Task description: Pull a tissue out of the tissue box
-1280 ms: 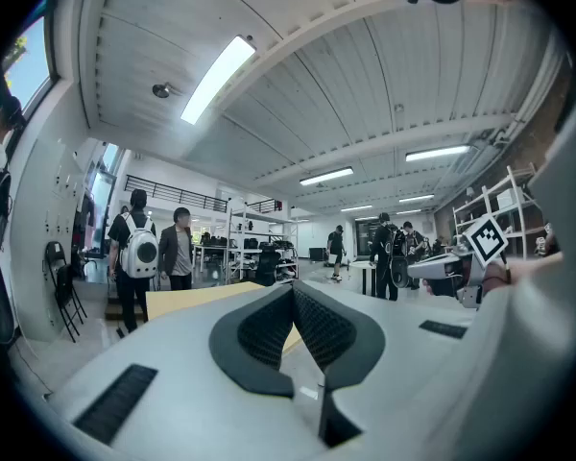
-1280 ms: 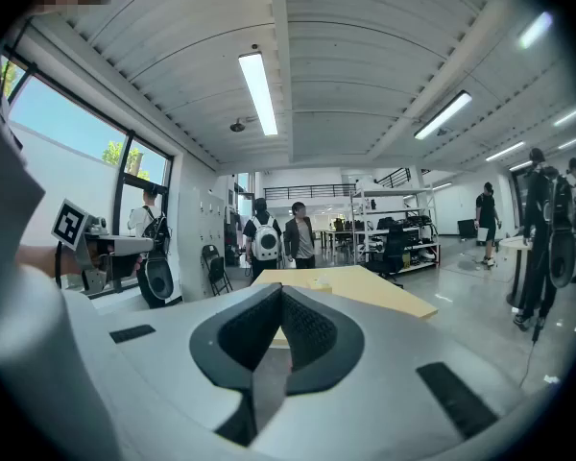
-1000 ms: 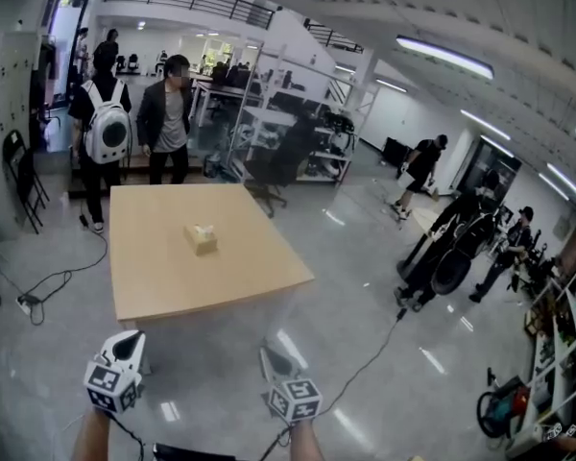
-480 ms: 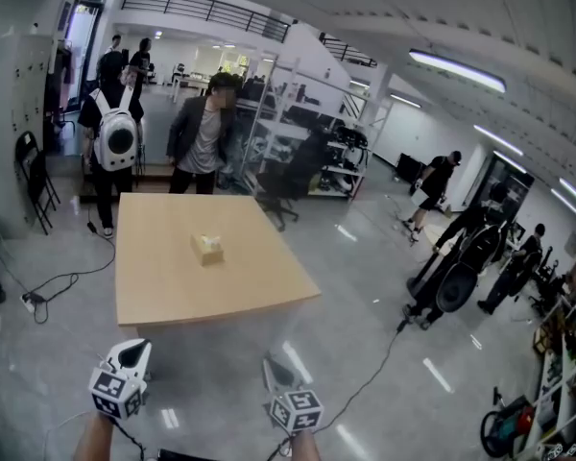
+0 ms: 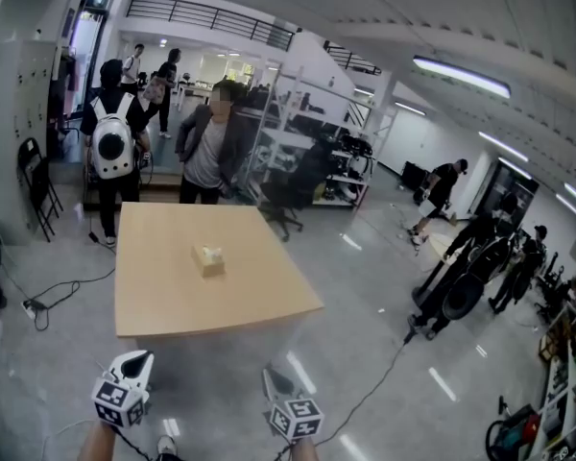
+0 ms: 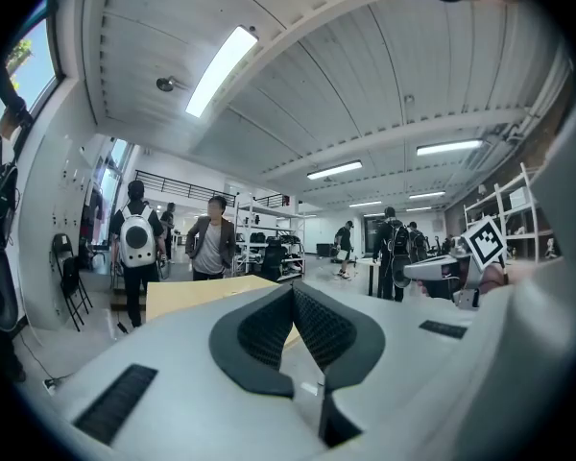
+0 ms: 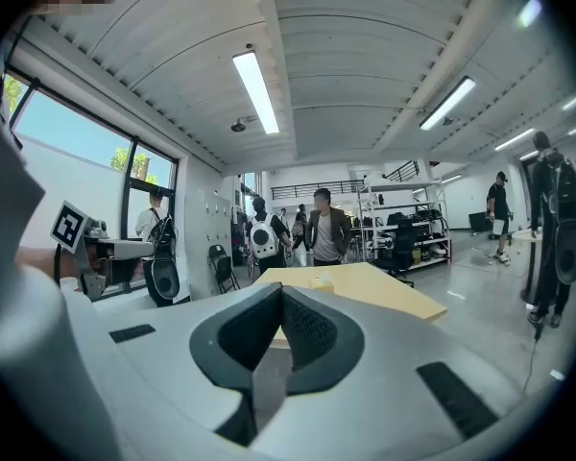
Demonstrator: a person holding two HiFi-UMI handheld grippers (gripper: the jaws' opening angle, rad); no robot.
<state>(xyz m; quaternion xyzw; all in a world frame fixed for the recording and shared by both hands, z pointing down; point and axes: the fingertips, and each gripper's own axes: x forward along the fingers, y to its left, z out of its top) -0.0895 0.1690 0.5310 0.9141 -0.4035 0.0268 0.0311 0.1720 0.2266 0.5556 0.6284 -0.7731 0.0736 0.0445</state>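
Head view: the tissue box (image 5: 209,259) sits mid-tabletop (image 5: 173,301), well apart from the left gripper (image 5: 132,361) and right gripper (image 5: 275,382). The table's drifted a bit nearer than a second ago, so I'd say it's still just the approach.

Left gripper view: jaws pressed together, empty.

Right gripper view: same, with the box small ahead.

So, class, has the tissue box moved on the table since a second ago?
No. The tissue box keeps its spot near the middle of the table.
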